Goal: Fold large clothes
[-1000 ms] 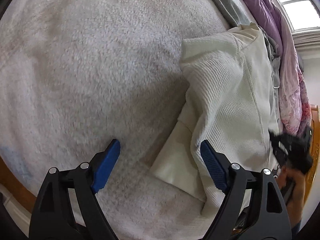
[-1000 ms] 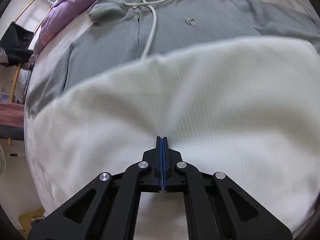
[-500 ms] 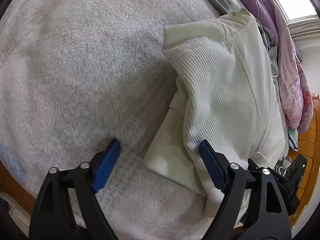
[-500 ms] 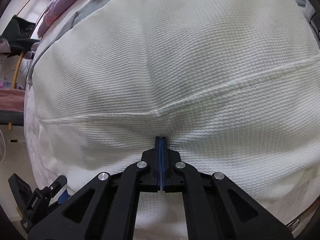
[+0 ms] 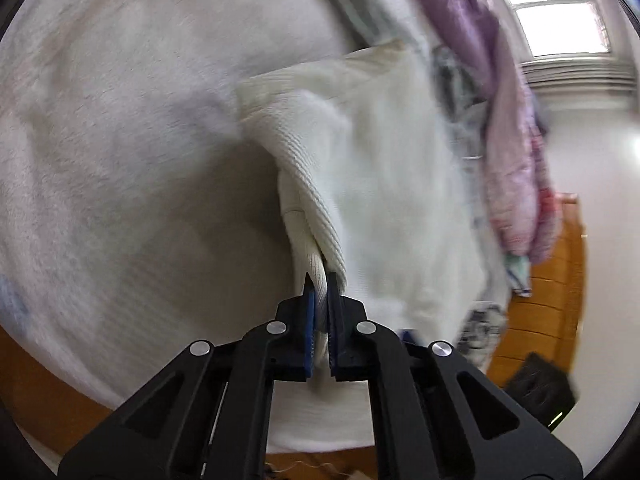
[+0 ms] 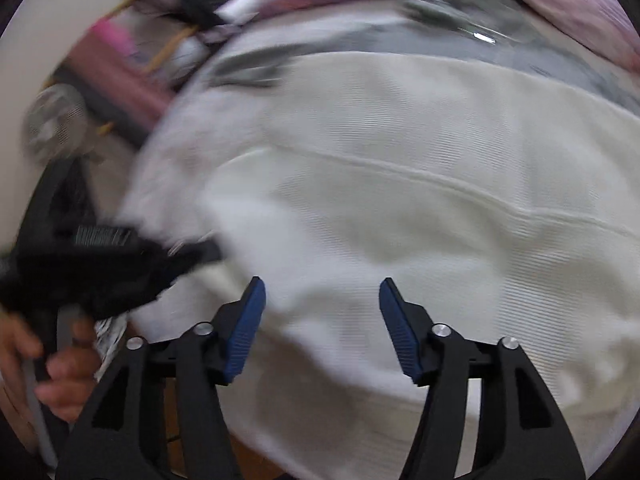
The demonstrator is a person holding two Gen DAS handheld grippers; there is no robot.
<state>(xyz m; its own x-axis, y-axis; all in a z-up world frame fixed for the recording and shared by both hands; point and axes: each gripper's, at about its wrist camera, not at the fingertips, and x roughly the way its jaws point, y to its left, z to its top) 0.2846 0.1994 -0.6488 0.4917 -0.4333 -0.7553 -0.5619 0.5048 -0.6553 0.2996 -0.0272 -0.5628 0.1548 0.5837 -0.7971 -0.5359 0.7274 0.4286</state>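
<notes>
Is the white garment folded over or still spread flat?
Folded over: the white garment shows doubled layers at its left edge, where the left tool pinches them.

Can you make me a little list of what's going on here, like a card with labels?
place: fluffy white blanket on a bed
garment: cream knit top, partly folded
left gripper: jaws just closed, pinching the top's edge
right gripper: jaws just opened, nothing between them, above the top
nearby: purple quilt, window
picture: blurry

The garment [image 5: 384, 184] lies on the blanket [image 5: 120, 152], bedding [image 5: 504, 120] heaped along its right.
</notes>
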